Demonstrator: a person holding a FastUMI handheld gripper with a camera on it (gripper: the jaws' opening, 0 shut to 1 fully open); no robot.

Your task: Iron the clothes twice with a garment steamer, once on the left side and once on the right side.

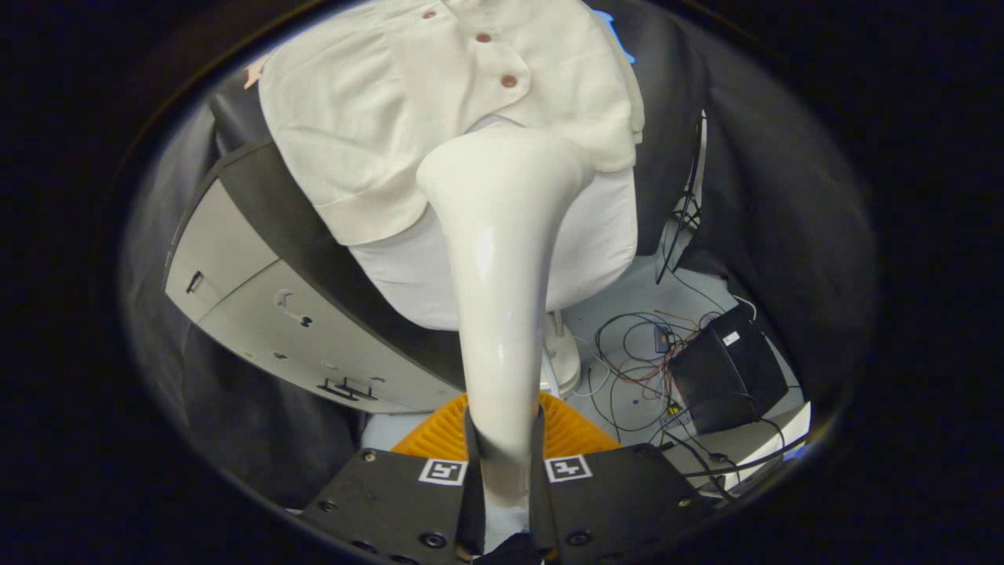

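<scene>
A white garment steamer [502, 259] stands up between my fingers, its handle pinched by both and its wide head reaching the hem of the clothes. My gripper [502, 463] is shut on that handle. The clothes are a cream short-sleeved shirt [392, 102] with dark red buttons [509, 80], worn by a white mannequin torso [596, 235]. The steamer head sits near the shirt's lower middle, just below the button line, and hides part of the hem and torso.
A grey panel with a black edge [267, 314] leans left of the mannequin. The mannequin's white stand [561, 353] rises from a pale floor strewn with cables [635, 353]. A black box [725, 377] sits to the right. An orange ribbed part [572, 428] lies behind the fingers.
</scene>
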